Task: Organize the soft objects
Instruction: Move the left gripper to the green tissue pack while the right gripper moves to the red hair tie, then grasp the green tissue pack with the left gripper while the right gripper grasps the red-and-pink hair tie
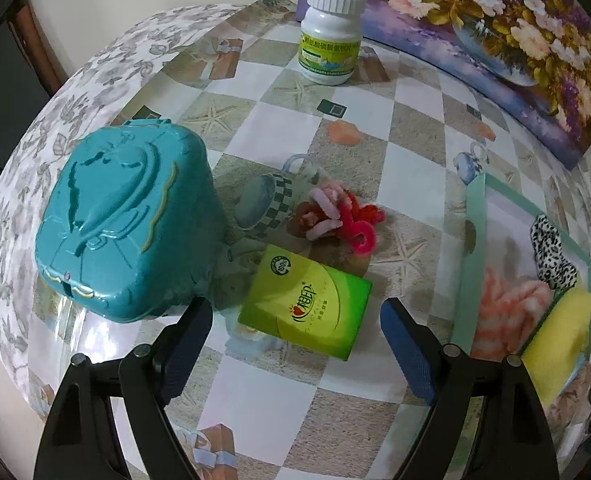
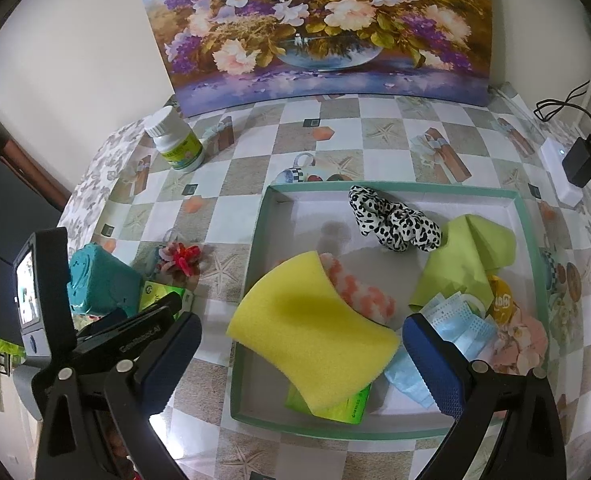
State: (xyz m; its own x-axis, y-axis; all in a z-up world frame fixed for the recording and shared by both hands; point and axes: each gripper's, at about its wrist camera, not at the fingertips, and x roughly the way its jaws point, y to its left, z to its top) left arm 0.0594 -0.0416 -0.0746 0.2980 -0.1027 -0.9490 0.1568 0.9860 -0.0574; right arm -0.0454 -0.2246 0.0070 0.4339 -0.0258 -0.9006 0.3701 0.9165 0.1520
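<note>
The left hand-held gripper (image 1: 295, 332) points steeply down at the desk (image 1: 407, 132) with its blue-padded jaws spread wide and nothing pinched between them. A green tissue pack (image 1: 305, 306) lies flat on the desk in the gap between the pads, touching neither. Just beyond it sits a small tangle of pink and red fuzzy pipe cleaners (image 1: 335, 214). To the left a teal plastic case (image 1: 125, 220) stands close beside the tissue pack; its near corner is partly hidden behind the left pad.

The right hand-held gripper (image 2: 301, 344) also points steeply down with its jaws wide apart and empty, over a shallow green-rimmed tray (image 2: 255, 248). Inside the tray, a yellow sponge (image 2: 311, 332) lies across a pink and white fluffy cloth (image 2: 359, 292) and covers most of a second green pack (image 2: 347, 406), whose shape is hard to make out. A blue face mask (image 2: 455, 324) is partly hidden by the right pad. A light green cloth (image 2: 467, 256) and a black and white spotted scrunchie (image 2: 391, 220) lie further back. An orange item at the tray's right edge is too covered to identify.

At the back of the desk stand a white pill bottle (image 1: 331, 36) and a flower painting (image 2: 319, 28) leaning on the wall. The desk's edges are cut off by the round lens border.
</note>
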